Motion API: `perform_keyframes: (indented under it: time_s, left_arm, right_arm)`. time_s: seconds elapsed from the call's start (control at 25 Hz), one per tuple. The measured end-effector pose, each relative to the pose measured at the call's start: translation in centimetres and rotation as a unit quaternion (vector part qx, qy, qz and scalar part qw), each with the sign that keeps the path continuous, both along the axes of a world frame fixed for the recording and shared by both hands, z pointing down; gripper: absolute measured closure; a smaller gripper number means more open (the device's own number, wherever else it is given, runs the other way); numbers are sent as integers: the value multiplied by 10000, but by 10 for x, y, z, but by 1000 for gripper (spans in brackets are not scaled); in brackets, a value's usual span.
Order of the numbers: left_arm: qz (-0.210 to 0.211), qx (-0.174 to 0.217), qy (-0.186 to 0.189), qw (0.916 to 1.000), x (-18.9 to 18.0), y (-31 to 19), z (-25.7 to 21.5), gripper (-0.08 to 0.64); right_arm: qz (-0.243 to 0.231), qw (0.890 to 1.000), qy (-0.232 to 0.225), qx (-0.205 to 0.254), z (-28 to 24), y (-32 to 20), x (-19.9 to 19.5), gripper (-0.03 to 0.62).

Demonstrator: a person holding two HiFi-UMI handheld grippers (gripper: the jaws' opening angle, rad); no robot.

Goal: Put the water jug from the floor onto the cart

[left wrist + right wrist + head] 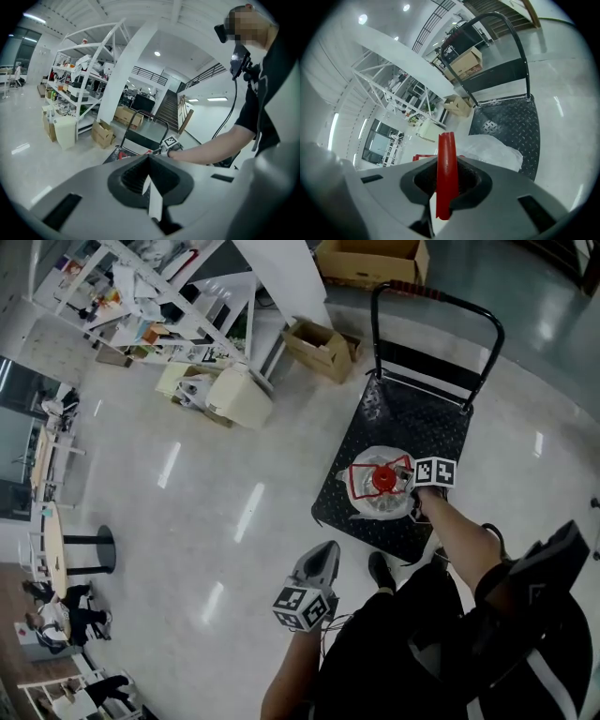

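My right gripper has its fingers closed on the red handle of the water jug. The strip of the handle stands upright between them and fills the narrow gap. My left gripper has its fingers closed together on nothing. It hangs low at my side, well apart from the jug.

The jug, in its clear plastic wrap, is over the near part of the cart, close to the front edge of the black deck. Its red cap points up. I cannot tell from here whether its bottom already rests on the deck or hangs just above it.

I judge that the step in hand is to set the jug down well. I should lower it straight and slowly, so that the bottom meets the deck flat and not on one edge. The handle is thin and the jug looks heavy, so I think it can swing or turn under my fingers; a slow wrist will help against that. I would also put it a little more toward the middle of the deck, because so near the edge it may tip to the floor if the cart rolls. I should not loosen the right fingers until the weight is fully on the deck and the handle goes slack. The left gripper is free, so it can steady the side of the jug if it leans.
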State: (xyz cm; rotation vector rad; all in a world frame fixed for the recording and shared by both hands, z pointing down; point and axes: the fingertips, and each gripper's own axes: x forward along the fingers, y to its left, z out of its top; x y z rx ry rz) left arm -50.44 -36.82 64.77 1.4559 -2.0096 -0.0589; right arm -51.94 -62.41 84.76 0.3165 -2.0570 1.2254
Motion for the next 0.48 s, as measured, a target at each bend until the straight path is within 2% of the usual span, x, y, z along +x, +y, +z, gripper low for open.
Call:
perform_keyframes:
  time_s: [0.24,0.28,0.4,0.48]
  left_arm:
    - [48,38,-159,9999,4,-13,-14,568]
    - [36,43,-171,9998,5,-13,-16,568]
    - [-30,41,-181,9998,8,-13,-18,568]
    - [-53,32,-187,9998,11,-17,-19,568]
  right_arm:
    - [-71,9995,160,266,8,-9,4,543]
    - [-113,9994,128,302,5,-9,4,528]
    - [-222,9987,106,438,-2,-16,9,417]
    - [-221,9980,75,592,-11,-29,14,390]
